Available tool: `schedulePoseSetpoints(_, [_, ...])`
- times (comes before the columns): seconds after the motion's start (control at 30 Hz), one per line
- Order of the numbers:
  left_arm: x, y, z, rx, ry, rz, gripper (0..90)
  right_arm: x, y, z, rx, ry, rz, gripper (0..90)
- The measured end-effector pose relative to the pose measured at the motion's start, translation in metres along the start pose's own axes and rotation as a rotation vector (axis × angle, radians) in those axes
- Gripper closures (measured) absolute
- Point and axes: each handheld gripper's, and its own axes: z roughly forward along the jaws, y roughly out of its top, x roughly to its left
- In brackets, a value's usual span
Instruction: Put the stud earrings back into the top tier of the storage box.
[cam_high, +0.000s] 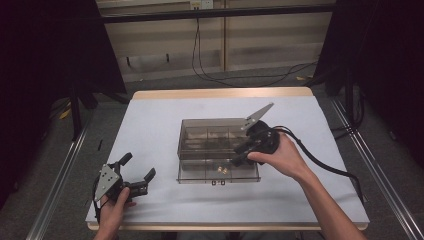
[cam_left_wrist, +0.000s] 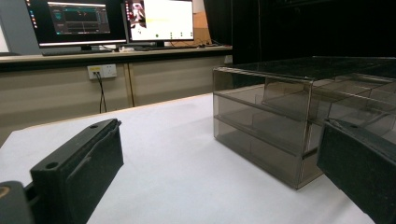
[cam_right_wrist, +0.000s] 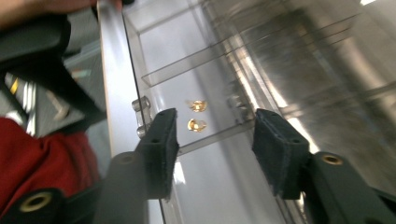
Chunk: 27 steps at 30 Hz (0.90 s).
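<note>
Your right gripper (cam_high: 239, 156) hangs wide over the box's (cam_high: 200, 131) pulled-out drawer (cam_high: 250, 175), likely aiming at two gold bits (cam_right_wrist: 197, 115). Left gripper (cam_high: 136, 174), wide, waits left of the box.

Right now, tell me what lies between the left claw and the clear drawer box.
Nothing: in the high view, bare white table cover separates the open left claw from the clear drawer box. The left gripper view shows the same bare stretch.

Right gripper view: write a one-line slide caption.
Open right gripper poised over two small gold pieces in the clear drawer.
</note>
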Motion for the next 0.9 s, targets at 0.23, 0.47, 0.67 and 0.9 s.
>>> schedulePoseSetpoints(0.23, [0.000, 0.000, 0.000, 0.000, 0.002, -0.005, 0.7, -0.008, -0.043, -0.031, -0.181, -0.114, 0.084, 32.5])
schedulePoseSetpoints(0.47, [0.000, 0.000, 0.000, 0.005, 0.002, 0.003, 0.7, -0.012, -0.083, -0.053, -0.289, -0.229, 0.151, 20.9])
schedulePoseSetpoints(0.67, [0.000, 0.000, 0.000, 0.005, -0.002, -0.003, 0.7, -0.011, -0.109, -0.057, -0.306, -0.323, 0.153, 16.5])
schedulePoseSetpoints(0.9, [0.000, 0.000, 0.000, 0.002, 0.003, -0.006, 0.7, -0.015, -0.143, -0.058, -0.350, -0.420, 0.221, 11.8])
